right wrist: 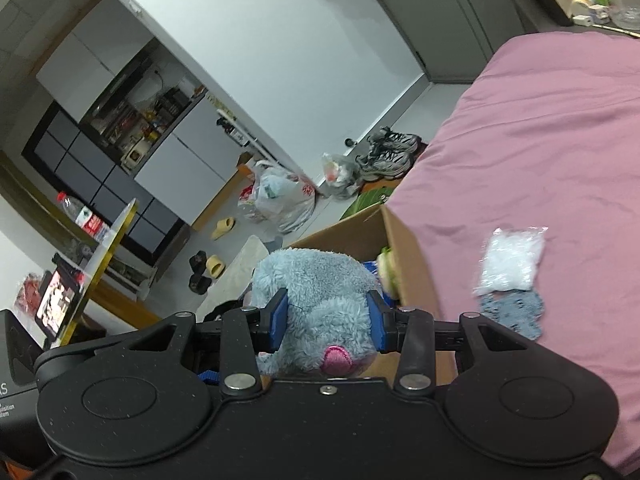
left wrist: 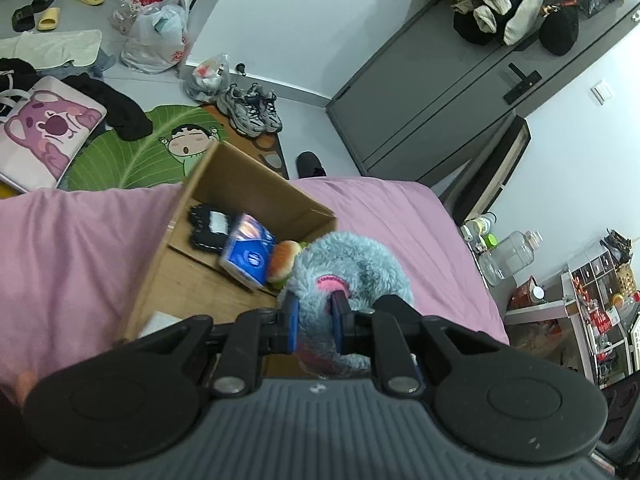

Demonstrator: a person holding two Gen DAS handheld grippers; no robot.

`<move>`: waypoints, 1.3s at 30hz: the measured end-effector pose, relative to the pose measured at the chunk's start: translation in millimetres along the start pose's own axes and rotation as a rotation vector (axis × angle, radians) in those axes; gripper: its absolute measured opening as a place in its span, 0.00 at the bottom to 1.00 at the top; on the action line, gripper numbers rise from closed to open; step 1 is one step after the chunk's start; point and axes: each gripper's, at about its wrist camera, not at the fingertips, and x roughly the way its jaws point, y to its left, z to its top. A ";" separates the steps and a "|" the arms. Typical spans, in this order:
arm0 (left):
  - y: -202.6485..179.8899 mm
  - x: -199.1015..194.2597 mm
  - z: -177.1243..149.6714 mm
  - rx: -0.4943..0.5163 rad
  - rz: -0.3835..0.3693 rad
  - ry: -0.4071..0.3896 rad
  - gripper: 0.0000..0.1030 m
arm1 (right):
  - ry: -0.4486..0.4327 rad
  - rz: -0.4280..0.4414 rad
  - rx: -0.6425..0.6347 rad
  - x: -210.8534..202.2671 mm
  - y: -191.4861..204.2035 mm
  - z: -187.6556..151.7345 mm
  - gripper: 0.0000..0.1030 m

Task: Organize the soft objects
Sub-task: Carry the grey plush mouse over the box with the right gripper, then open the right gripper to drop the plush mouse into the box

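Observation:
A fluffy blue plush toy [left wrist: 352,264] with pink patches hangs over the open cardboard box [left wrist: 240,184] on the pink bed [left wrist: 72,248]. My left gripper [left wrist: 316,316] is shut on one part of the plush. My right gripper [right wrist: 328,320] is shut on the same plush toy [right wrist: 316,288] from the other side, above the box [right wrist: 404,256]. Inside the box lie a blue tissue pack [left wrist: 248,252], a burger plush [left wrist: 282,264] and a black glove-like item [left wrist: 208,228].
A clear packet [right wrist: 510,264] and a grey-blue cloth [right wrist: 514,312] lie on the bed right of the box. On the floor are sneakers [left wrist: 252,108], plastic bags [left wrist: 158,36], slippers, a leaf rug [left wrist: 132,148] and a pink cushion [left wrist: 44,132]. A grey cabinet [left wrist: 432,92] stands beyond the bed.

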 end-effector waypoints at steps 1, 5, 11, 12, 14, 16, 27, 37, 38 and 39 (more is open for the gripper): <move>4.4 -0.5 3.0 -0.004 0.000 0.006 0.15 | 0.006 -0.003 -0.008 2.8 4.6 -1.0 0.39; 18.4 -0.6 13.1 -0.016 0.006 0.022 0.15 | 0.032 -0.015 -0.035 13.8 19.1 -1.7 0.39; 38.0 4.5 25.8 -0.034 0.024 0.043 0.15 | 0.062 -0.026 -0.043 34.3 29.2 -5.4 0.39; 41.3 5.6 27.3 -0.035 0.028 0.046 0.15 | 0.066 -0.028 -0.044 37.4 30.9 -6.4 0.39; 47.0 8.4 30.2 -0.038 0.035 0.054 0.15 | 0.075 -0.031 -0.041 42.3 31.9 -8.2 0.39; 51.0 11.4 32.0 -0.043 0.042 0.061 0.16 | 0.082 -0.036 -0.036 47.5 33.4 -9.3 0.39; 52.5 23.8 44.1 -0.032 0.078 0.080 0.16 | 0.086 -0.047 0.007 57.7 32.2 -6.4 0.40; 54.9 19.7 60.0 -0.013 0.221 0.046 0.35 | 0.145 -0.068 0.052 65.9 19.3 -6.1 0.56; 55.6 18.2 60.6 -0.020 0.225 0.044 0.38 | 0.142 -0.069 0.052 63.1 17.9 -4.8 0.56; 54.5 16.8 60.2 -0.018 0.236 0.040 0.44 | 0.138 -0.068 0.052 60.5 16.7 -4.0 0.56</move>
